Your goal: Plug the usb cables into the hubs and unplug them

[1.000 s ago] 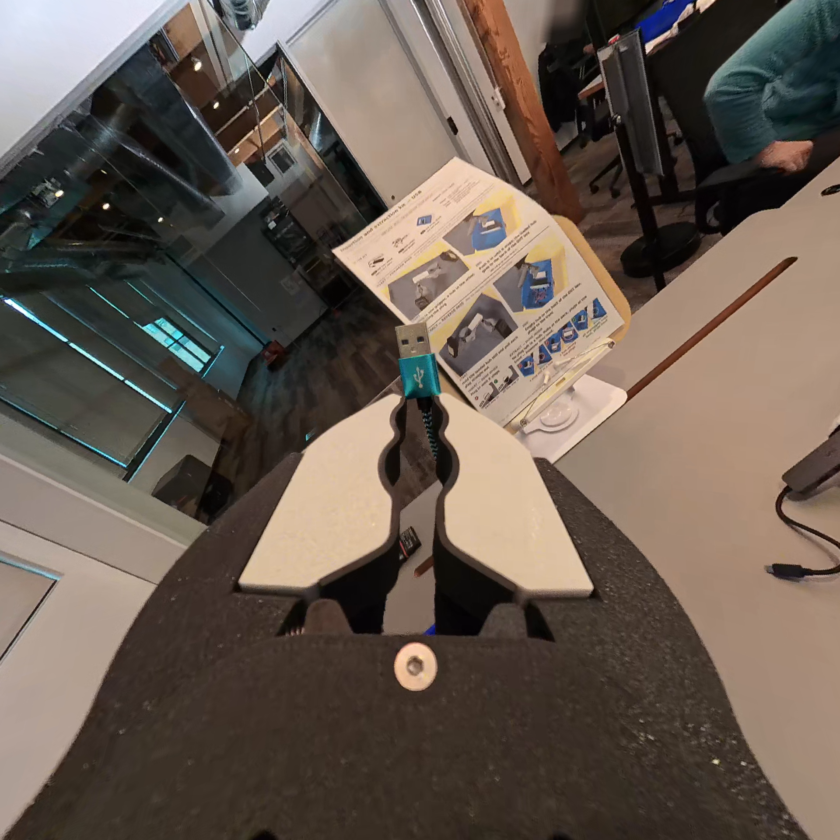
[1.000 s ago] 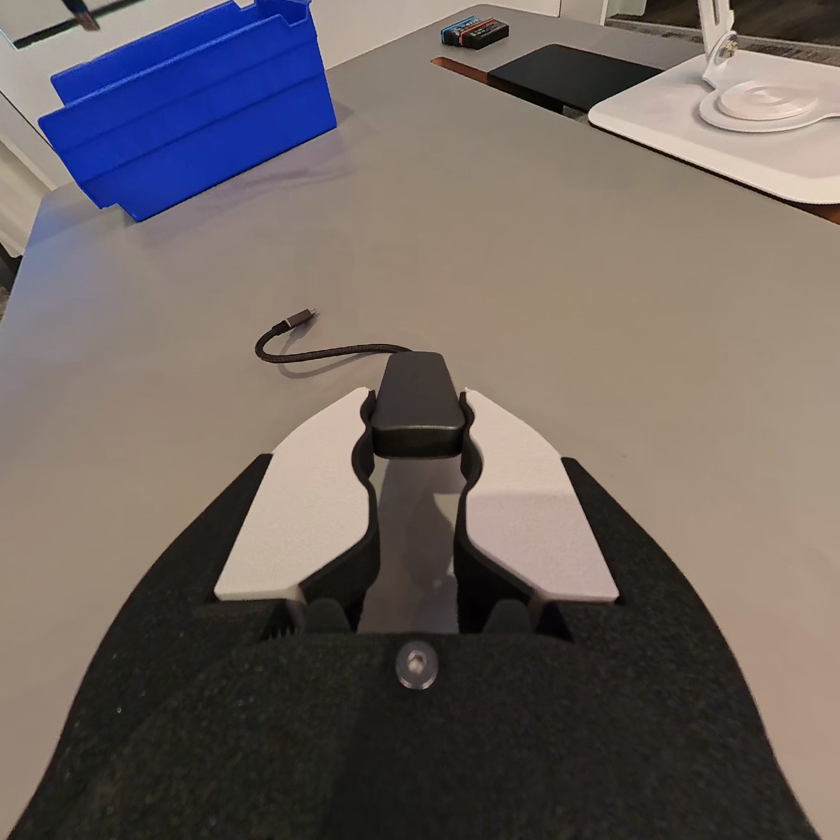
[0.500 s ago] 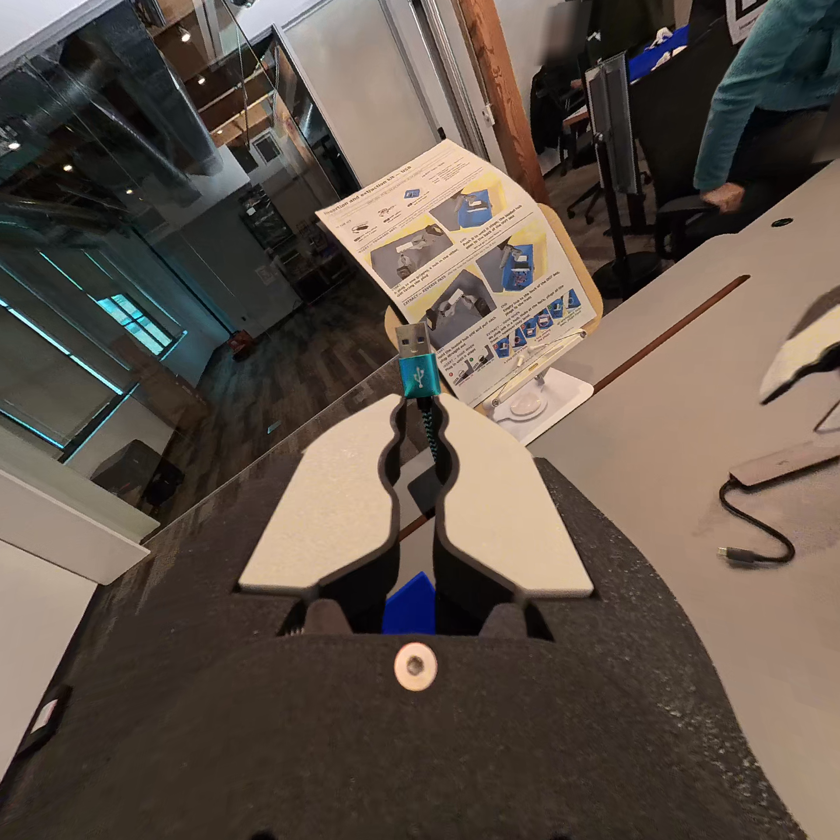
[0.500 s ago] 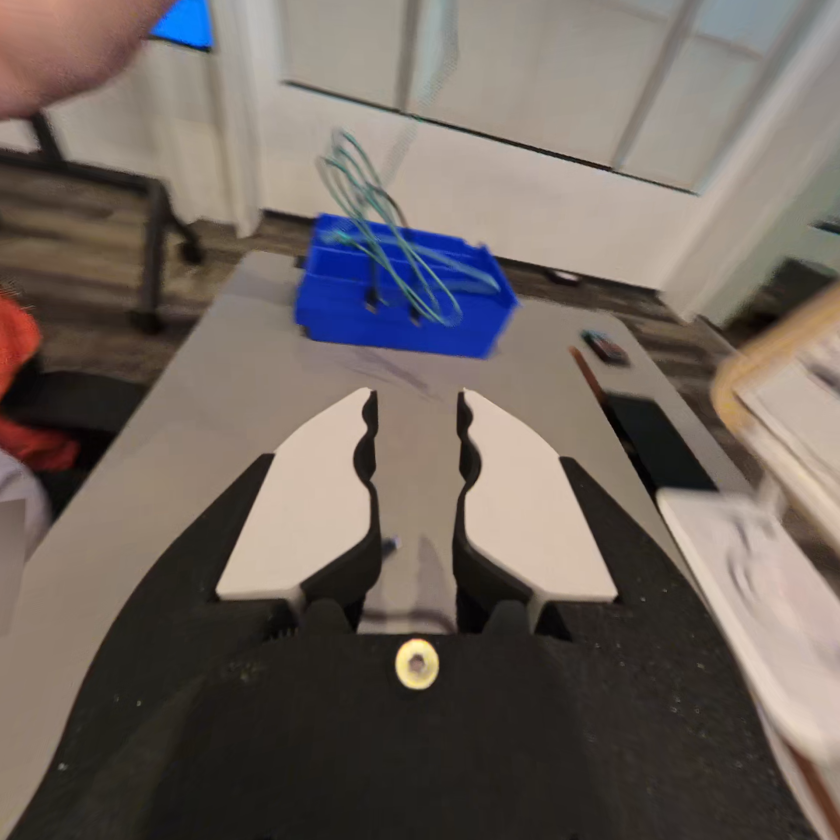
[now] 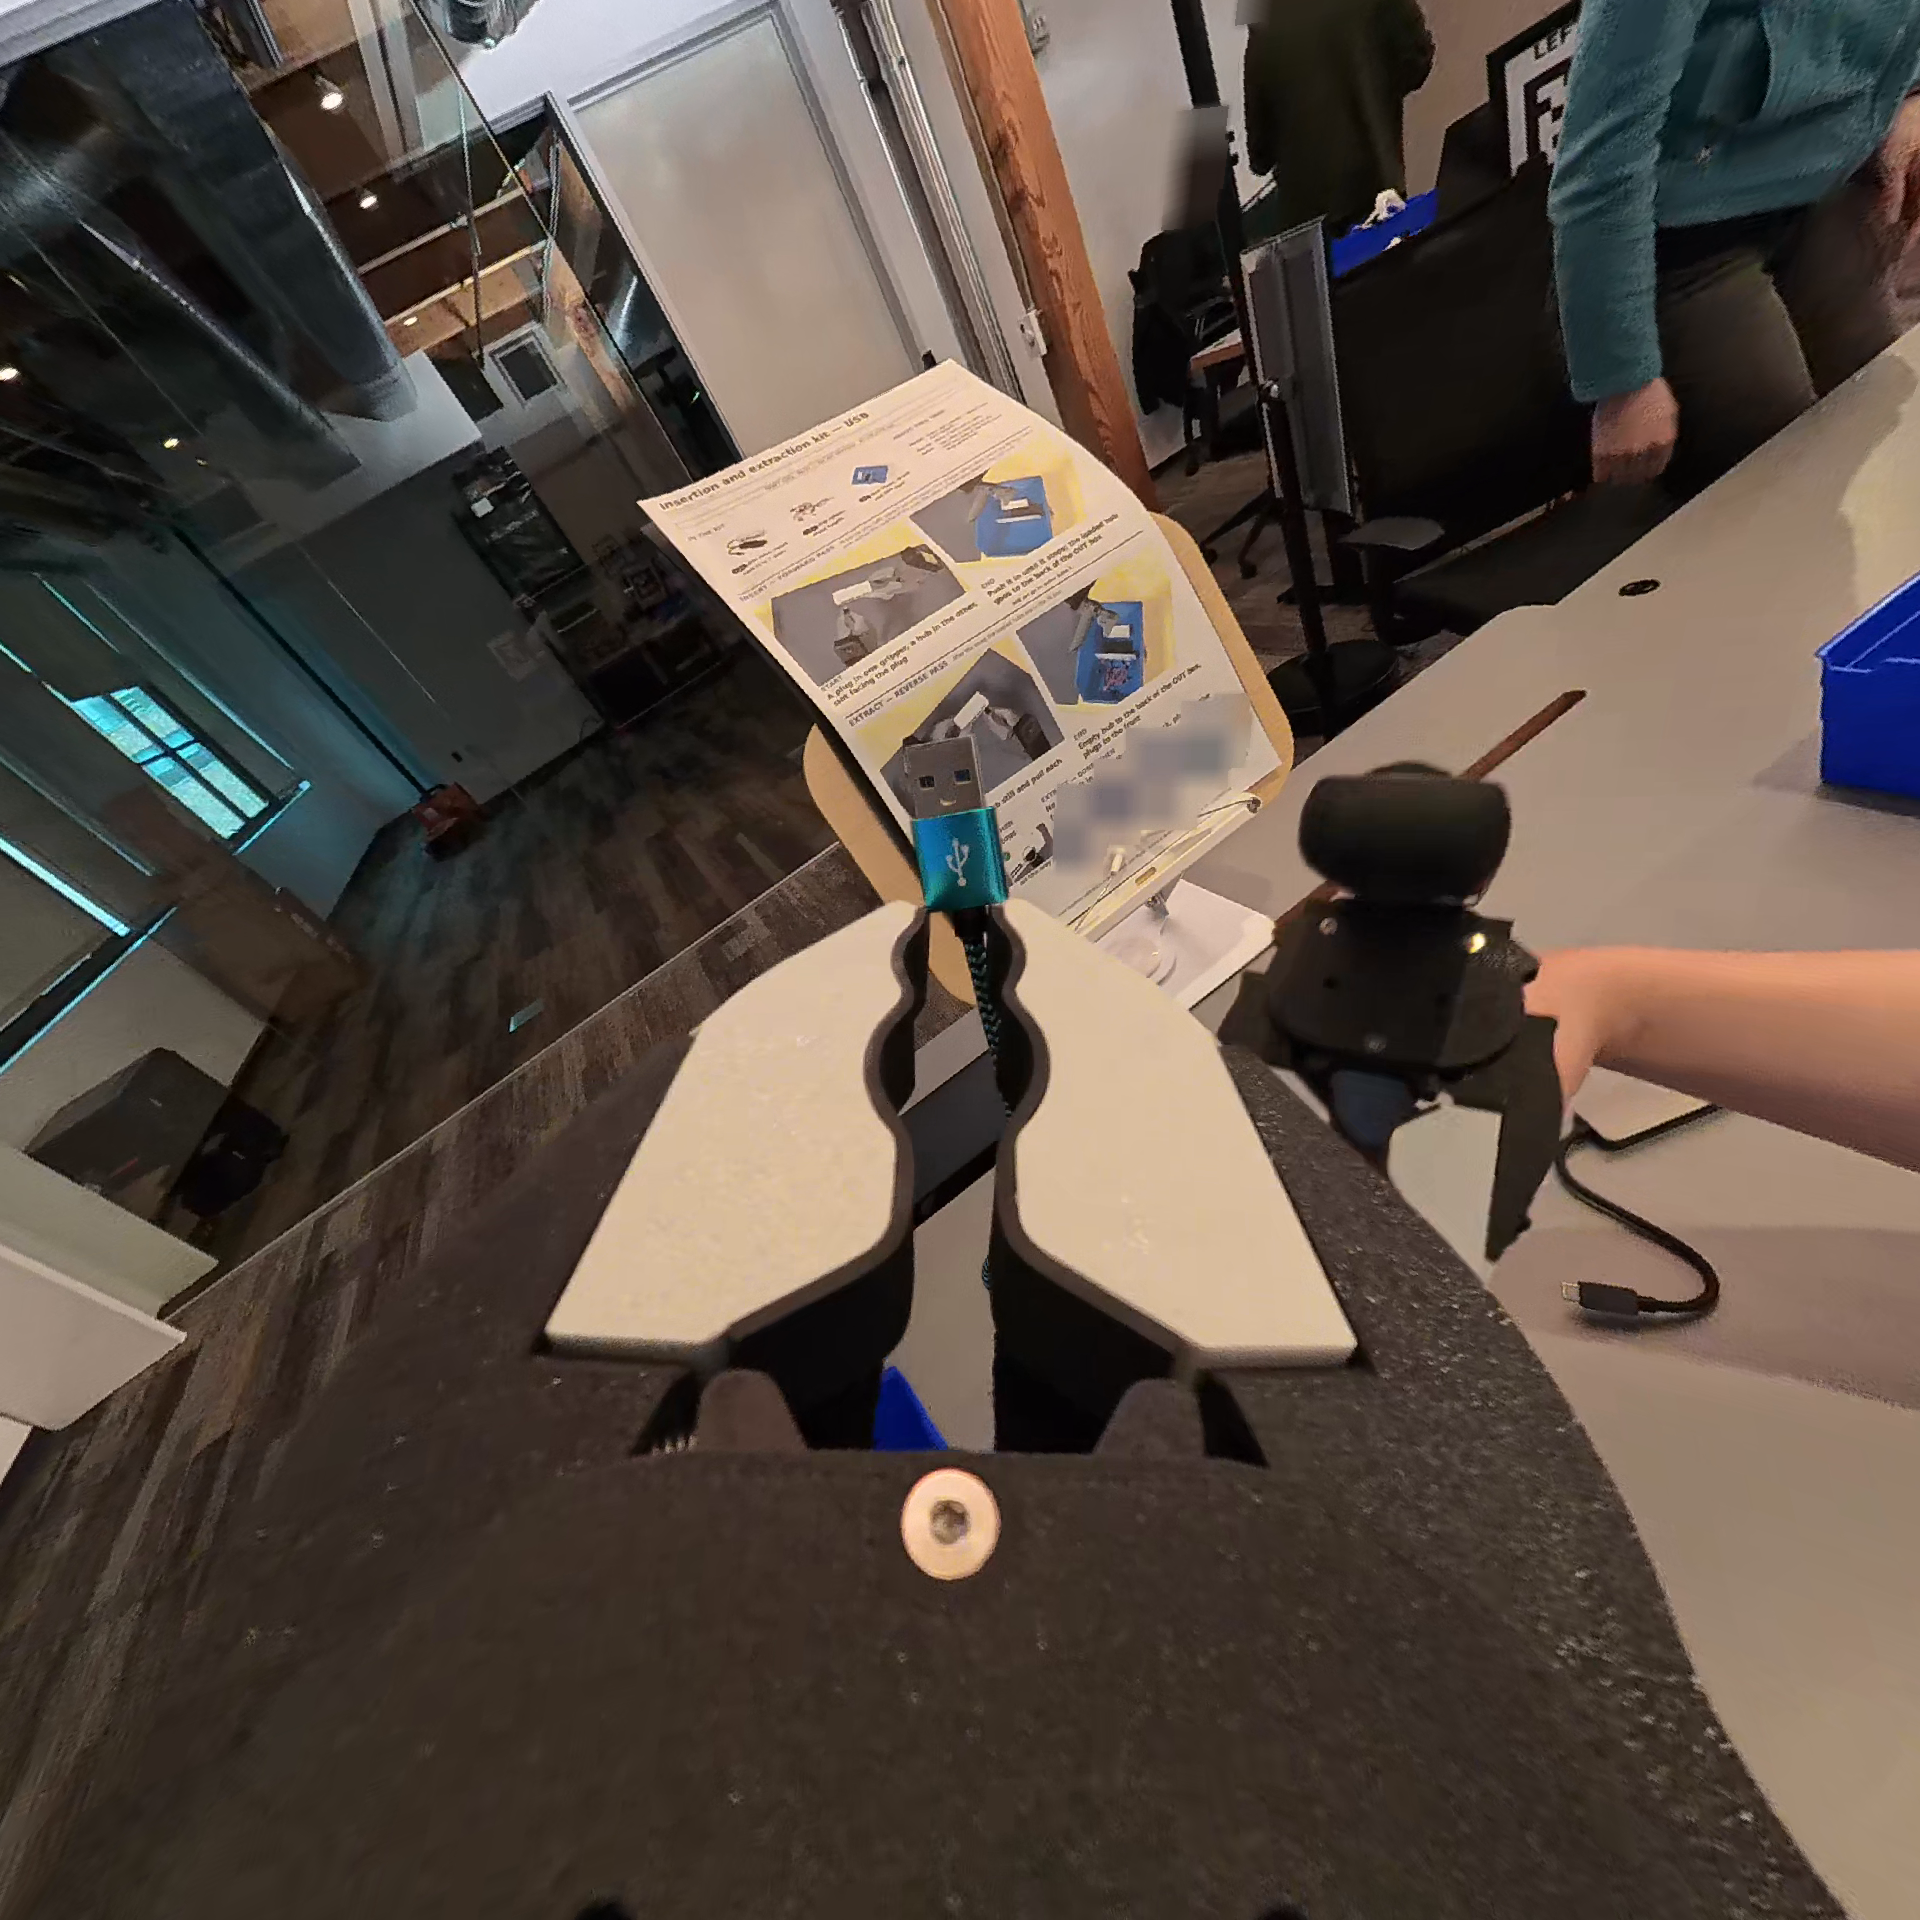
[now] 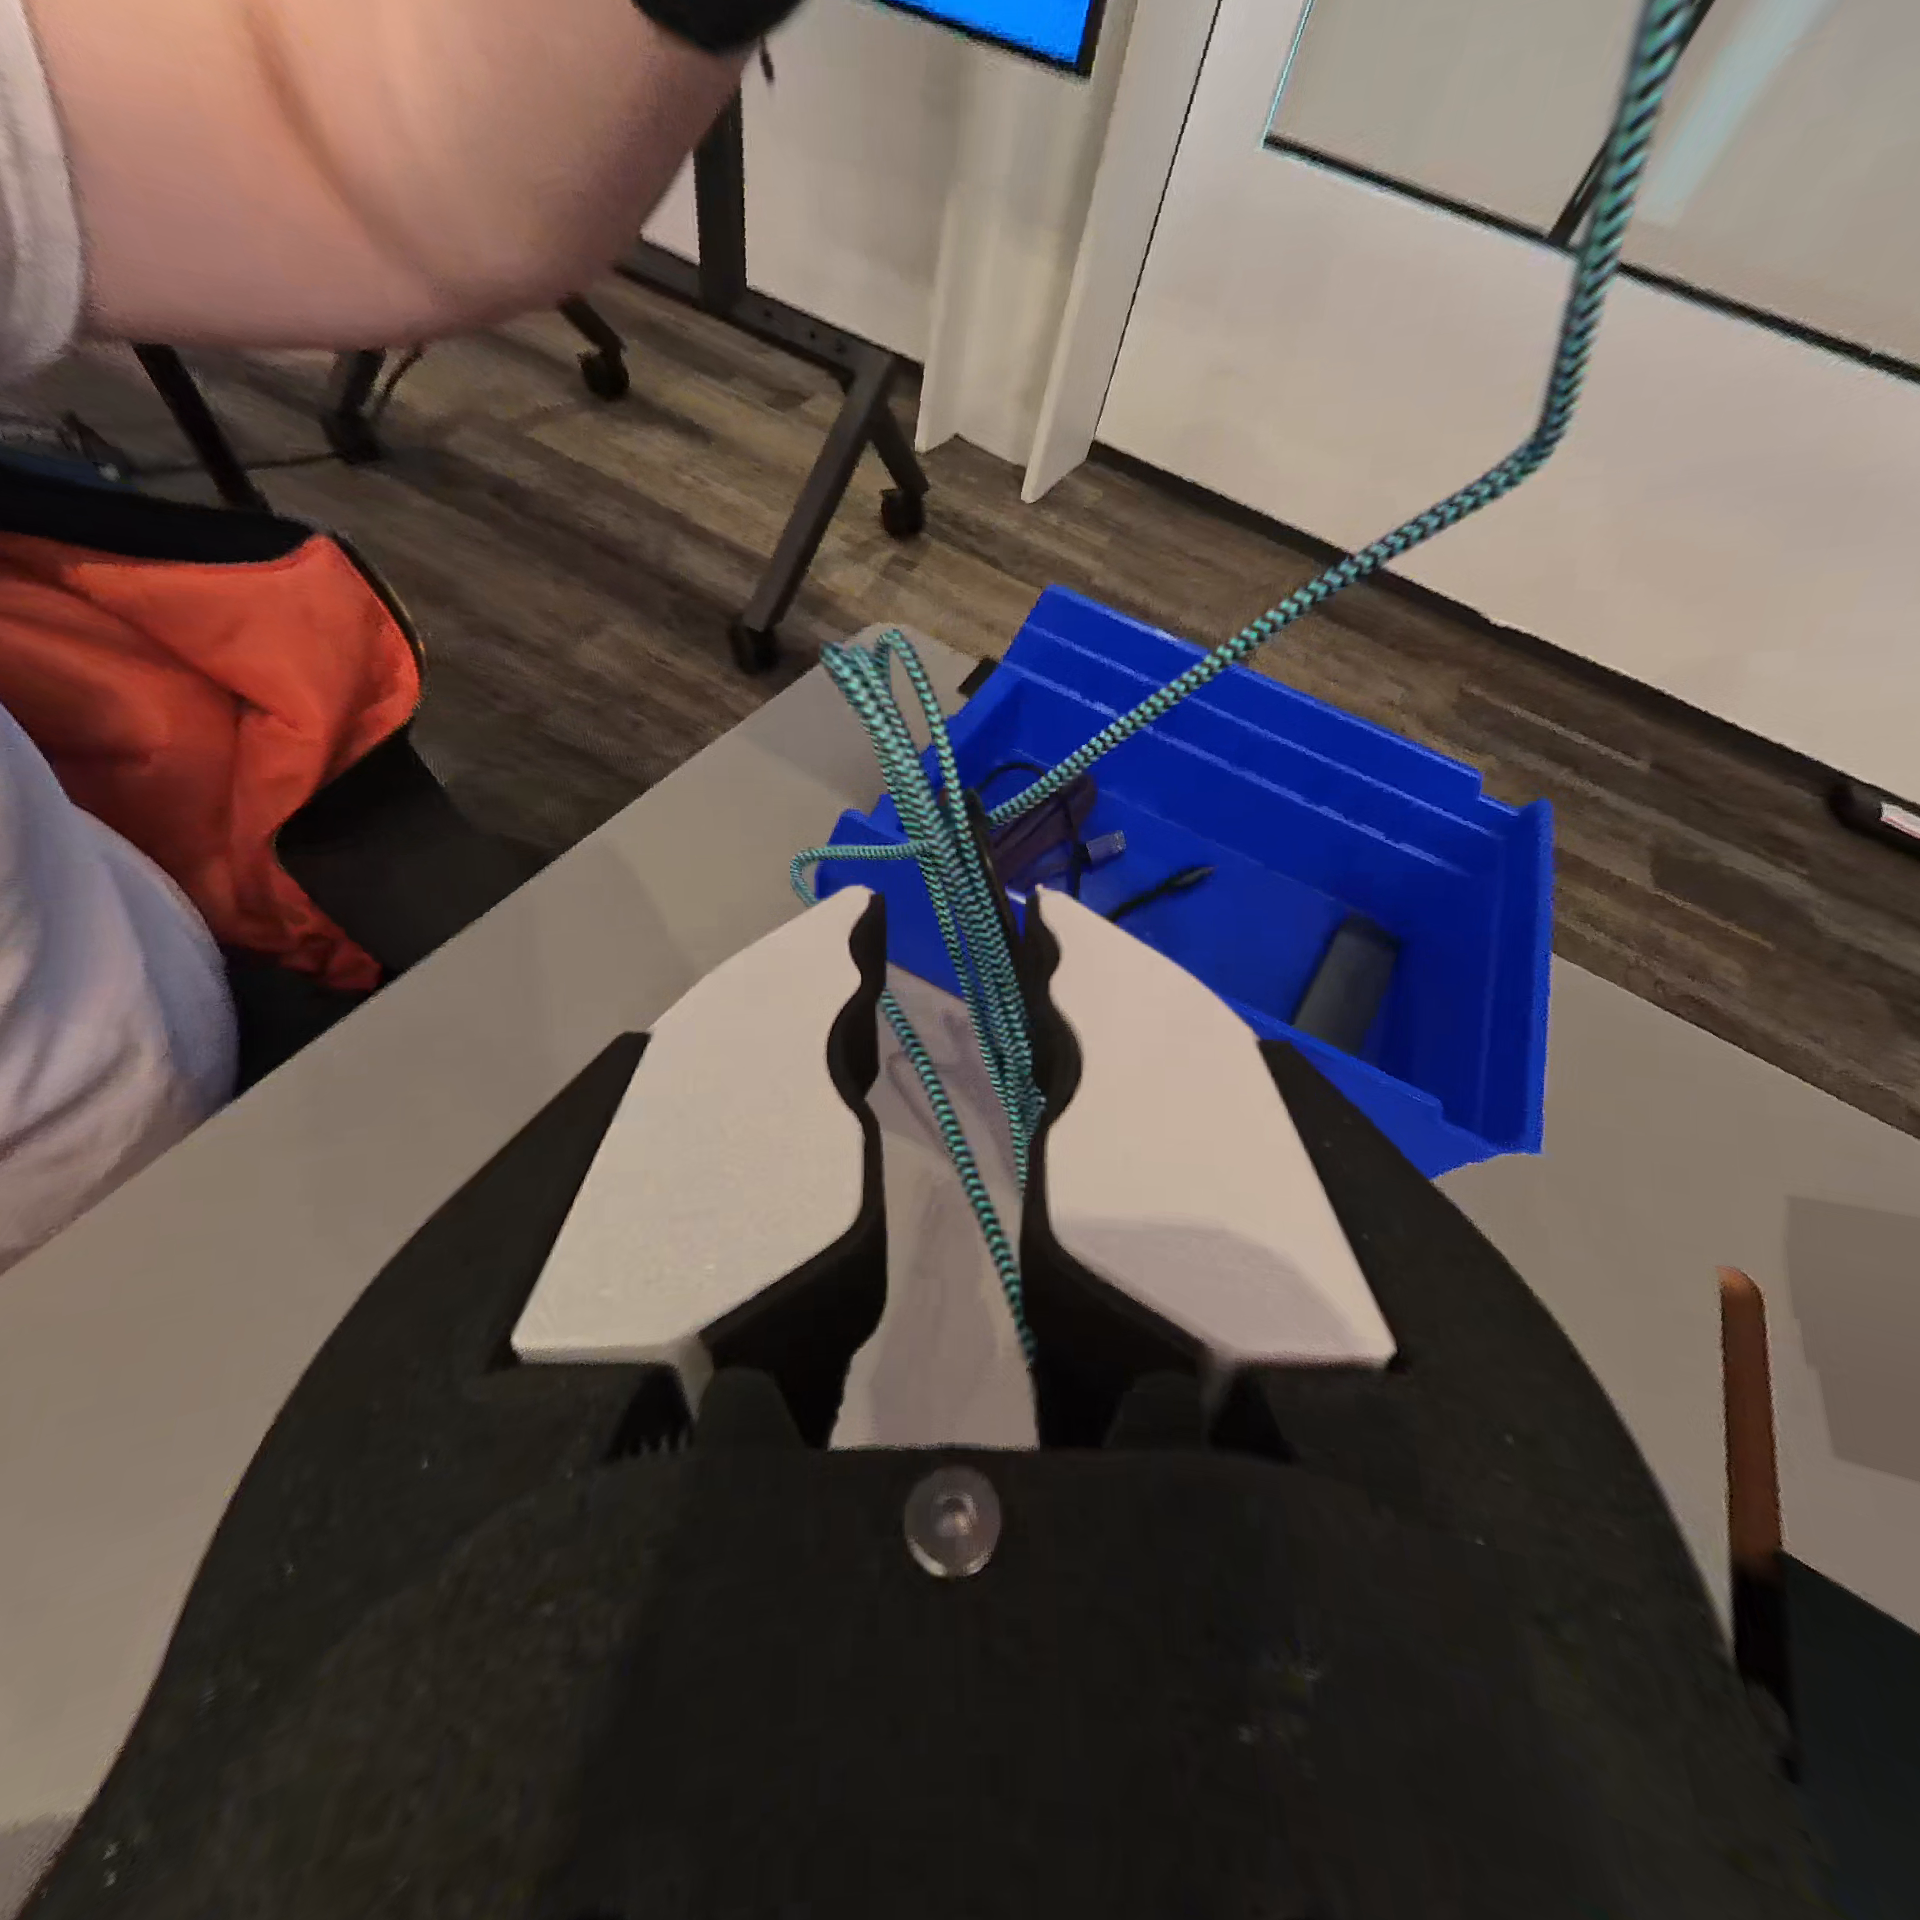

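Observation:
My left gripper [image 5: 961,920] is shut on a teal braided USB cable just below its plug [image 5: 956,831], which sticks up past the fingertips. The cable [image 6: 1195,696] hangs down in loops in the right wrist view, and some strands pass between my right gripper's [image 6: 956,920] fingers, which stand apart. The right gripper also shows in the left wrist view [image 5: 1403,997], above the table and held by a hand. A grey hub [image 5: 1631,1107] lies on the table behind it, partly hidden by the forearm, with its black cable [image 5: 1652,1236] curling forward.
A blue bin [image 6: 1455,831] stands on the table beyond the right gripper and holds another hub [image 6: 1345,977] and dark cables. An instruction sheet [image 5: 977,623] stands on a white stand. A person in teal [image 5: 1714,208] stands at the far desk. An arm [image 6: 312,156] crosses the upper left. One gripper's finger ends stand about 20 cm off the other's.
The right gripper let go of the hub, rose and swung toward the blue bin. The left gripper kept hold of the plug and turned, so the right gripper now shows in its view.

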Demonstrator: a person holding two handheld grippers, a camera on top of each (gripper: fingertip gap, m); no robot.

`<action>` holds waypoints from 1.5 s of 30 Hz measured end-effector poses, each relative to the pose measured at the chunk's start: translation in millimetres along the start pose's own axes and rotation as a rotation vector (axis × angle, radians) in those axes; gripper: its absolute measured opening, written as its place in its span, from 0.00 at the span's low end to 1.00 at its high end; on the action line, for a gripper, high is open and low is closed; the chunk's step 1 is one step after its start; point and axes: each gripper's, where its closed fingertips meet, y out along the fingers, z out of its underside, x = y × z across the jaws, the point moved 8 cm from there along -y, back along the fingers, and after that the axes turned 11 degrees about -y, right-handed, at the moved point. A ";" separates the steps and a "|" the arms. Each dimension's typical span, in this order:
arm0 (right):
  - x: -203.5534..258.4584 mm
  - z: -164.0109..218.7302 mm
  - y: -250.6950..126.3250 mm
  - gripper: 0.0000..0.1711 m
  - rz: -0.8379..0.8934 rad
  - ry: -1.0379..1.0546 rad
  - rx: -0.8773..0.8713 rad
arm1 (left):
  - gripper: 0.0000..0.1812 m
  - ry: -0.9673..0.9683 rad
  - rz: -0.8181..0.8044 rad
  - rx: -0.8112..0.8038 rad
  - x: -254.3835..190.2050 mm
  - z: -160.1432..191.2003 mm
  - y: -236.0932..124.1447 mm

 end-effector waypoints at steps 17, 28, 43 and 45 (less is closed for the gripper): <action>-14.9 9.2 16.1 0.02 -0.076 -0.020 0.079 | 0.05 -0.001 0.015 -0.020 4.6 1.2 -0.3; -25.4 -22.5 -20.3 0.01 0.021 -0.037 -0.134 | 0.05 -0.046 0.006 0.026 14.7 32.7 -4.7; -39.8 -44.0 -63.9 0.01 0.108 -0.023 -0.218 | 0.05 -0.151 -0.041 0.052 33.7 78.9 -25.3; -48.8 -33.2 -54.0 0.01 0.129 0.009 -0.191 | 0.05 -0.166 -0.039 0.034 33.1 78.9 -33.4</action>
